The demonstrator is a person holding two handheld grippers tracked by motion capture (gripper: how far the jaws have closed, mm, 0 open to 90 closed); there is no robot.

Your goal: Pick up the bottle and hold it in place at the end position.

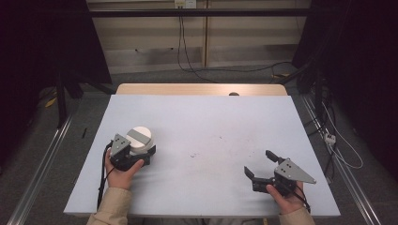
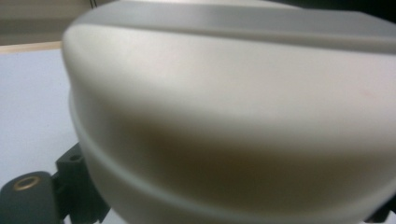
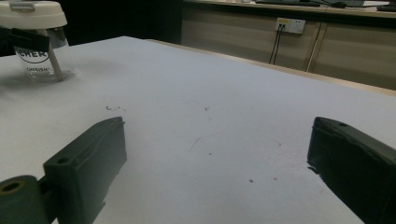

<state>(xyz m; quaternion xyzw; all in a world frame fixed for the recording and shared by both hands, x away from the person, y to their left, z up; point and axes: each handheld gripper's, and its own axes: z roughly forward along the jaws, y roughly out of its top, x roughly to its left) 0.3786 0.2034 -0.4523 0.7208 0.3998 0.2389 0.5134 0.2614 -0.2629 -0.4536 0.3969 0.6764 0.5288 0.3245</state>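
White-lidded clear jar [image 1: 139, 139] sits between your left gripper's [image 1: 141, 152] jaws at the table's [image 1: 211, 122] left side; whether they pinch it, I cannot tell. Contents are unclear. Your right gripper [image 1: 261, 162] rests spread, holding nothing.

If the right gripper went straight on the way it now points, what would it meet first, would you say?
Probably nothing close: ahead of the right gripper, jaws wide apart, lies bare pale blue table top. The clear lidded jar stands off to one side, though depth is hard to judge.
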